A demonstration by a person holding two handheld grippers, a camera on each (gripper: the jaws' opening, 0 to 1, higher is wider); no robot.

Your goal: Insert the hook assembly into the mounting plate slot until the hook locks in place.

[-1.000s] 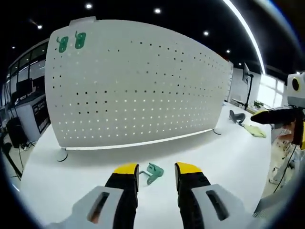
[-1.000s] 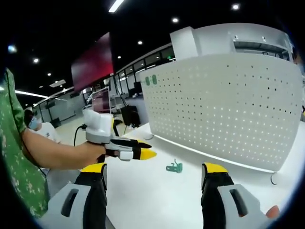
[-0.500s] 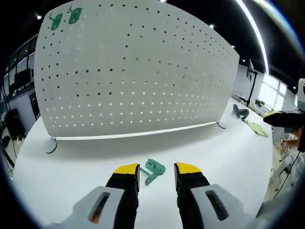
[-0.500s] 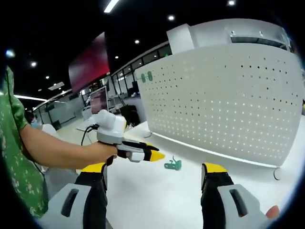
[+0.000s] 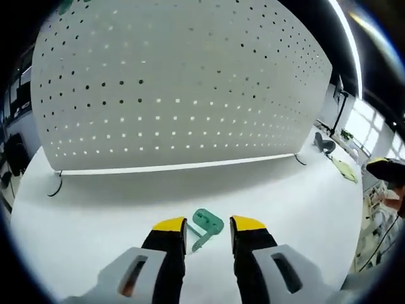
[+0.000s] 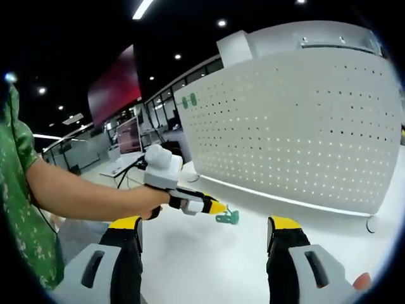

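Note:
A green hook piece (image 5: 203, 227) lies flat on the white table (image 5: 304, 209), just beyond the yellow tips of my left gripper (image 5: 208, 225), whose jaws stand open on either side of it without touching. In the right gripper view the same green hook (image 6: 228, 217) sits at the tip of the left gripper (image 6: 215, 208), held by a person's hand. A white perforated board (image 5: 177, 88) stands upright behind the hook. Two green hooks (image 6: 188, 100) hang near the top far corner of the pegboard (image 6: 297, 126). My right gripper (image 6: 205, 228) is open, wide apart, holding nothing.
A person's bare arm and green patterned sleeve (image 6: 19, 209) fill the left of the right gripper view. Small grey and yellow-green items (image 5: 335, 158) lie on the table's far right. The board stands on thin wire feet (image 5: 56, 183). Office desks and monitors (image 6: 130, 136) lie beyond.
My left gripper has moved forward and down toward the green hook, which now sits between its open tips. The pegboard looms larger. The right gripper stays about where it was.

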